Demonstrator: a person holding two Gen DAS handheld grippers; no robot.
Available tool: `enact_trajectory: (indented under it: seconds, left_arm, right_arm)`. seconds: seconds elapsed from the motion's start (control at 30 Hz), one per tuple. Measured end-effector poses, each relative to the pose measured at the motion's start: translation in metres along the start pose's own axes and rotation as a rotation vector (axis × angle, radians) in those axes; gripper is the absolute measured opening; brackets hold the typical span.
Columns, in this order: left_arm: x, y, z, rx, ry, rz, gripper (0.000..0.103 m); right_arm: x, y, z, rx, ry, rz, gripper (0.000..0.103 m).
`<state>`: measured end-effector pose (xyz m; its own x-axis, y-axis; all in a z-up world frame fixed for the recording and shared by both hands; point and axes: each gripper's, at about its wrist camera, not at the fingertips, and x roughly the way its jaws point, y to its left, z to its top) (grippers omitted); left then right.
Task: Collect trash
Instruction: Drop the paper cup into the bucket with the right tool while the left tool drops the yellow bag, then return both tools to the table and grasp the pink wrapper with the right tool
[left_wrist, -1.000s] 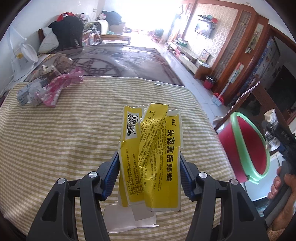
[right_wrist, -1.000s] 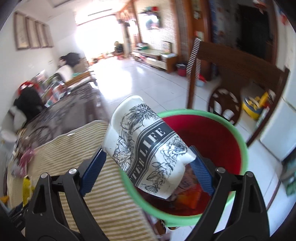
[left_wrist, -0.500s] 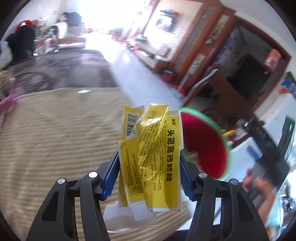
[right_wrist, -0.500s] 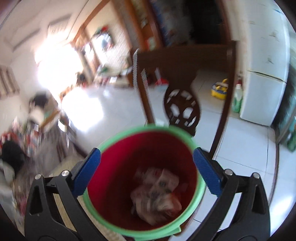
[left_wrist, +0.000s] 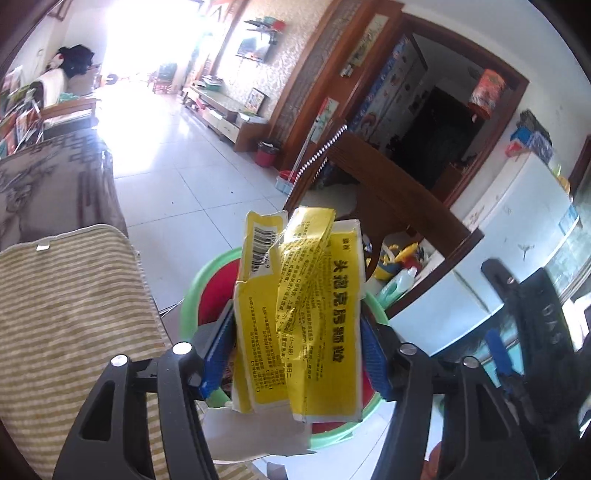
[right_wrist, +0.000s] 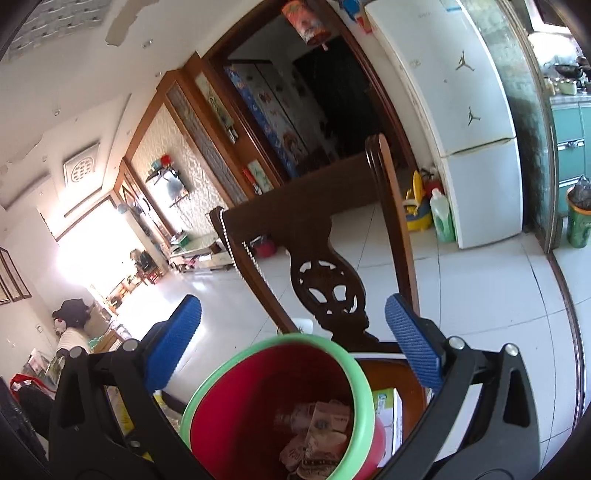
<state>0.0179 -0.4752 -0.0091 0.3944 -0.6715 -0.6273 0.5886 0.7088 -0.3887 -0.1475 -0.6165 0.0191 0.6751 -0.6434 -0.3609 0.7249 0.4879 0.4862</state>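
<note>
A crumpled yellow packet (left_wrist: 303, 314) with a barcode and black print stands between the blue pads of my left gripper (left_wrist: 295, 358). The jaws are opening, and the pads still touch the packet's edges. A white scrap (left_wrist: 255, 435) hangs below it. Under the packet sits the red bin with a green rim (left_wrist: 190, 295). In the right wrist view my right gripper (right_wrist: 291, 321) is wide open and empty above the same bin (right_wrist: 280, 343). Crumpled paper trash (right_wrist: 317, 435) lies at the bin's bottom.
The striped tablecloth (left_wrist: 74, 314) ends just left of the bin. A dark wooden chair (right_wrist: 325, 273) stands behind the bin, with a white fridge (right_wrist: 472, 147) and bottles (right_wrist: 439, 218) on the tiled floor beyond. A white box (right_wrist: 388, 410) lies on the chair seat.
My left gripper swung right, from over the table to over the bin, still carrying the yellow packet. My right gripper let the printed paper cup fall into the bin, opened wide and rolled.
</note>
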Motion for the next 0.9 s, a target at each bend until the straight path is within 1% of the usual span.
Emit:
enact_trajectory:
  seconds: [0.07, 0.17, 0.3, 0.37, 0.47, 0.5, 0.6, 0.67, 0.7, 0.8, 0.9]
  left_arm:
    - [-0.003, 0.003, -0.002, 0.000, -0.024, 0.008, 0.077]
    - [-0.010, 0.023, -0.002, -0.030, -0.037, 0.021, 0.078]
    - [-0.033, 0.069, -0.014, -0.124, -0.056, 0.062, 0.078]
    - [-0.052, 0.098, -0.024, -0.163, -0.070, 0.114, 0.078]
    - [-0.079, 0.135, -0.039, -0.190, -0.092, 0.202, 0.078]
    - [-0.093, 0.154, -0.048, -0.202, -0.097, 0.259, 0.078]
    - [-0.123, 0.192, -0.068, -0.233, -0.093, 0.355, 0.078]
    - [-0.144, 0.214, -0.079, -0.251, -0.091, 0.408, 0.078]
    - [-0.159, 0.232, -0.085, -0.260, -0.091, 0.446, 0.078]
    - [-0.184, 0.258, -0.095, -0.275, -0.099, 0.505, 0.079]
    - [-0.209, 0.286, -0.096, -0.306, -0.111, 0.534, 0.080]
  right_arm:
    - [0.004, 0.002, -0.001, -0.001, 0.016, 0.002, 0.098]
    - [0.007, 0.004, -0.003, 0.002, 0.037, 0.008, 0.098]
    - [0.001, 0.007, -0.003, 0.010, 0.017, 0.026, 0.098]
    - [0.002, 0.013, -0.005, -0.010, 0.033, 0.034, 0.098]
    - [0.006, 0.025, -0.011, -0.041, 0.077, 0.054, 0.098]
    - [0.007, 0.030, -0.014, -0.053, 0.099, 0.066, 0.098]
    - [0.009, 0.046, -0.024, -0.096, 0.155, 0.105, 0.098]
    - [0.006, 0.060, -0.032, -0.134, 0.170, 0.132, 0.098]
    - [0.005, 0.067, -0.035, -0.155, 0.174, 0.142, 0.098]
    - [0.002, 0.096, -0.051, -0.248, 0.199, 0.177, 0.098]
    - [-0.001, 0.126, -0.074, -0.344, 0.262, 0.221, 0.098]
